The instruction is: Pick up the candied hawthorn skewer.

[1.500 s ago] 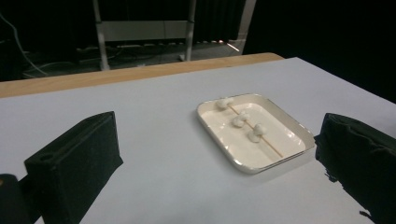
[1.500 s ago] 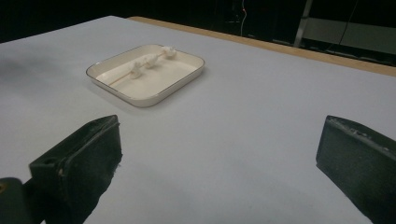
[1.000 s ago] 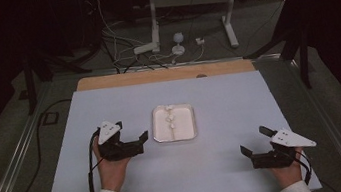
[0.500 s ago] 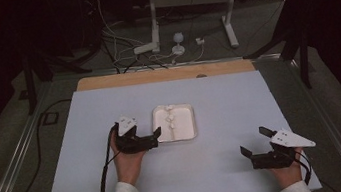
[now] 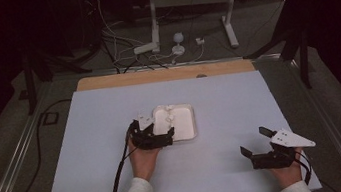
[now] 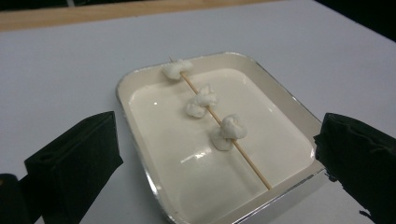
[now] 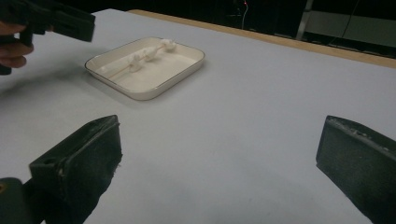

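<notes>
left gripper (image 5: 156, 137): jaws apart at tray (image 5: 187, 131), skewer (image 6: 219, 125) inside; right gripper (image 5: 257, 145): jaws apart

Skewer (image 6: 219, 135) in tray (image 6: 275, 95) mid-table; left claw (image 5: 156, 137) at tray's near-left edge; right claw (image 5: 257, 147) well right

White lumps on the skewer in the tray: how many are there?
3, all threaded on the skewer lying in the tray: one lump at the far tip, one in the middle, and one nearest the left tool. None looks hidden.
</notes>
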Available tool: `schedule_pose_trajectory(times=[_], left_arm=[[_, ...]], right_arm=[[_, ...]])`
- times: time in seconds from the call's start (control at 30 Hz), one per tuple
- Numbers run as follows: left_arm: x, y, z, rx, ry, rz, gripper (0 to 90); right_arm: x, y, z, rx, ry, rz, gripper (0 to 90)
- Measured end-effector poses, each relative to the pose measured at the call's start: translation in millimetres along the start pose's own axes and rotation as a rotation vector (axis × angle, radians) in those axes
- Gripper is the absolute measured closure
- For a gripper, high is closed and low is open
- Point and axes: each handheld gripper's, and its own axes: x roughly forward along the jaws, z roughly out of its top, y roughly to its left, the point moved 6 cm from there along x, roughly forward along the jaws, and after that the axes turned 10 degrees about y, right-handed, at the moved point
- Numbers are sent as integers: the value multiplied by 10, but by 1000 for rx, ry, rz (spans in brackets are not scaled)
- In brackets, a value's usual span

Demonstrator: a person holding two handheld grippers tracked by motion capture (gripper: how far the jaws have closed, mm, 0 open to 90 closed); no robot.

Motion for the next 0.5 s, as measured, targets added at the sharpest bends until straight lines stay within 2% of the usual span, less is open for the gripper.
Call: schedule_pose_trajectory(times=[0.17,0.33,0.4,0.47,0.5], left_arm=[[134,-72,-23,-10,53,0,29],[253,-129,-71,7,128,37,42],[293,-128,-100,13,161,56,123],[299,-133,-108,21,166,57,246],[304,-136,-117,38,177,65,246]], right_arm=[[2,-5,-4,-1,2,1,0],[1,-7,-5,-1,2,2,0],[0,-9,-6,0,2,3,0],[0,-9,-7,1,2,3,0],[0,-9,-7,1,2,3,0]])
